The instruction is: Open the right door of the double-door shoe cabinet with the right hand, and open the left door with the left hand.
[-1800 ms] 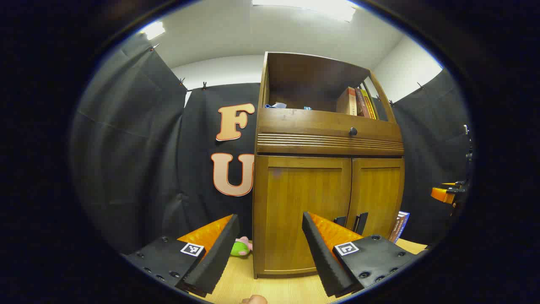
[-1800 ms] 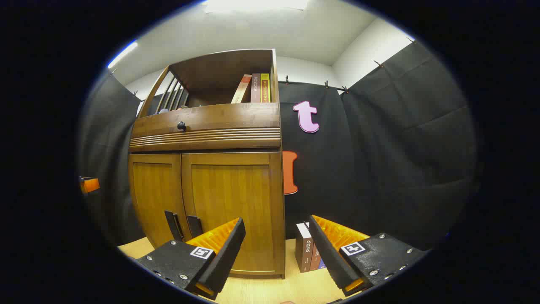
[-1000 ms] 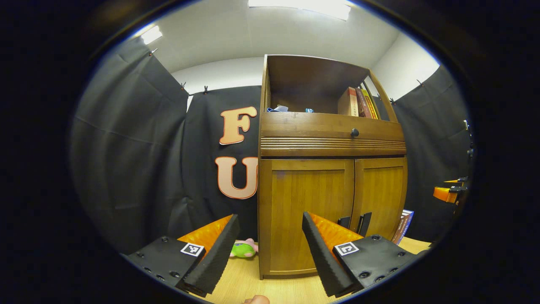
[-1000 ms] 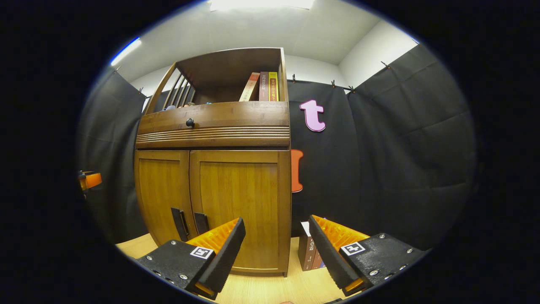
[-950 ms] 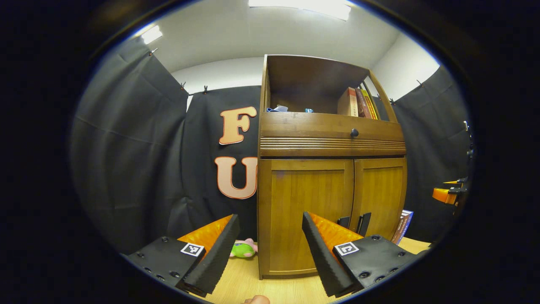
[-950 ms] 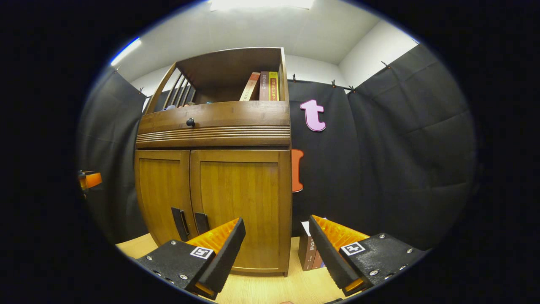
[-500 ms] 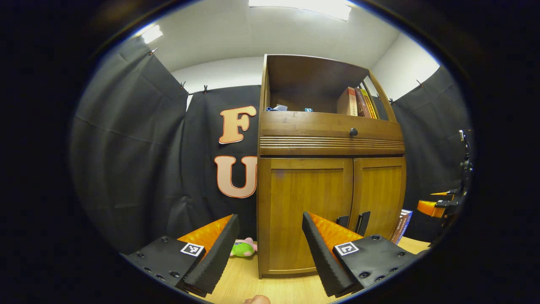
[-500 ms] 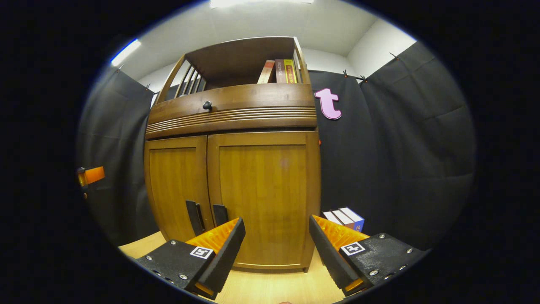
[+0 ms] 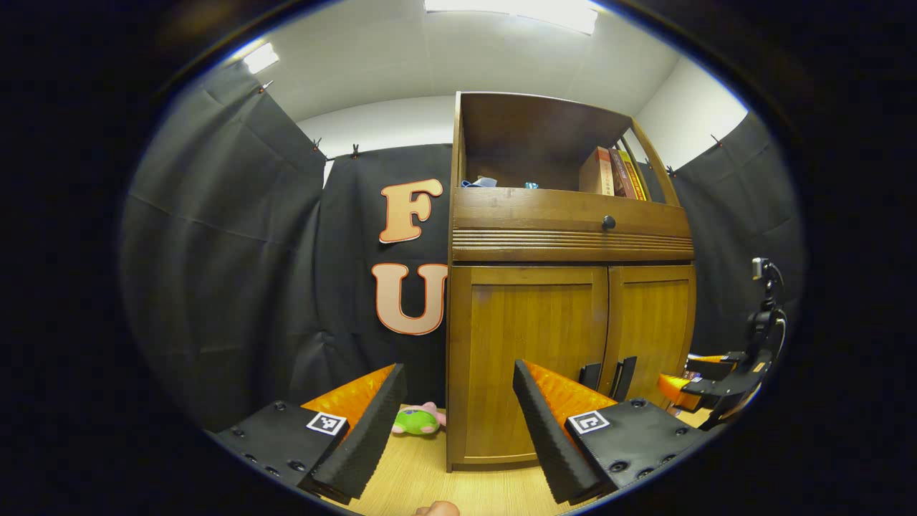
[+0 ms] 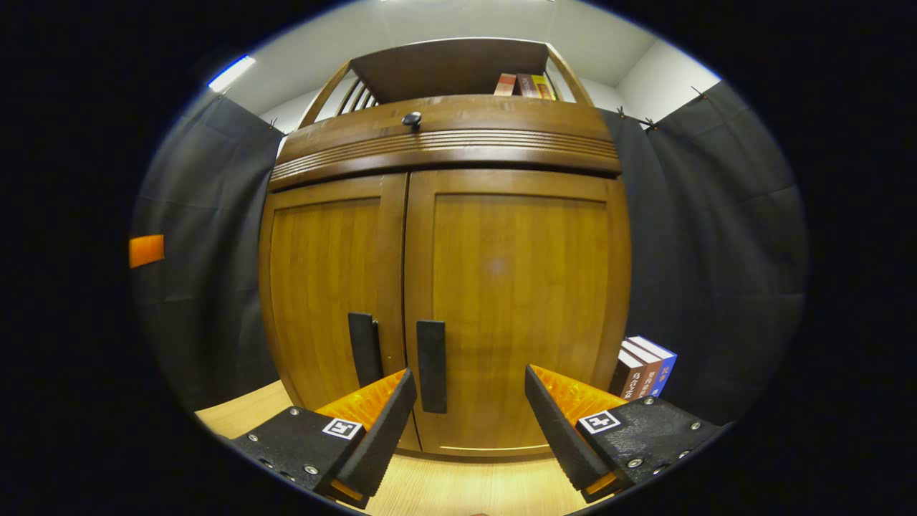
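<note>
The right gripper [image 10: 469,416] is spread, low in its view, facing the shut right door [image 10: 516,308], its handle [image 10: 432,365] just left of centre; the approach step is in hand, next pinching that handle; the cabinet looms larger than before; the left gripper [image 9: 458,419] hangs spread, left door [image 9: 530,358] behind.

Two wedge-shaped claws: left claw [image 9: 458,423], right claw [image 10: 469,423], each on flat black plates. Screw heads dotting the plates; one small square black-and-white marker tag on each.
</note>
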`<state>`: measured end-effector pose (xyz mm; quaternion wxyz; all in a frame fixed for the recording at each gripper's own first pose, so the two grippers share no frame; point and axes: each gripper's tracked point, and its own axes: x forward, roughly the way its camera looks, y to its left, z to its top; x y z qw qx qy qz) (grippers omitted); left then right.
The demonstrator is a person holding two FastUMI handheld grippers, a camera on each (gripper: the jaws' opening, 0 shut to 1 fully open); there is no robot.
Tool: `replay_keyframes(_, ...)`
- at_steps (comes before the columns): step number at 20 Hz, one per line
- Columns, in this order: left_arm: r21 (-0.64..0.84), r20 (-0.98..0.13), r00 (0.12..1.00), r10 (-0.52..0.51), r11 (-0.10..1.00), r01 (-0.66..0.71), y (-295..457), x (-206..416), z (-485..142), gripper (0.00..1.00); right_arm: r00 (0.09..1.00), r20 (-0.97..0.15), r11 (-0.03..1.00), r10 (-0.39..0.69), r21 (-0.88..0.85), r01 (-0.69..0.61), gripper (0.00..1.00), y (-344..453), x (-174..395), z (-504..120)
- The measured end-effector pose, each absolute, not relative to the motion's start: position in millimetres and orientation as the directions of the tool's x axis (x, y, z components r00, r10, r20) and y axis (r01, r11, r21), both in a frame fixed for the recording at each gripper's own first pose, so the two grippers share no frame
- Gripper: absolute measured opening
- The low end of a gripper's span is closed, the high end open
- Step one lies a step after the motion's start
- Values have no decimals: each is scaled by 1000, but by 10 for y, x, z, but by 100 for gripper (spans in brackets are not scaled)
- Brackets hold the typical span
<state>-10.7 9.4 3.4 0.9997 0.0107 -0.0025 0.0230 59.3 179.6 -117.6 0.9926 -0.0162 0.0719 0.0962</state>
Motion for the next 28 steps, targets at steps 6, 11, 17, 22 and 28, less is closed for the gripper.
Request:
replay_keyframes(6,22,-3,998,62,998,-62,204,-213,-71,96,966,-177,981,188,-7,-192,100,2049,1010,-1519)
replay_keyframes(11,17,-10,997,76,997,-76,272,-176,-111,98,969,-189,987,160,-2,-163,88,2106,1282,-1636)
replay_keyframes(17,24,-8,996,86,996,-85,333,-175,-129,96,967,-215,991,136,13,-137,58,2160,1447,-1748)
replay_keyframes(22,29,-10,994,107,994,-106,426,-156,-152,98,966,-223,992,128,6,-130,41,2207,1504,-1794)
replay_keyframes(28,22,-21,992,125,992,-124,490,-146,-209,95,963,-220,987,156,6,-158,33,2201,1415,-1797)
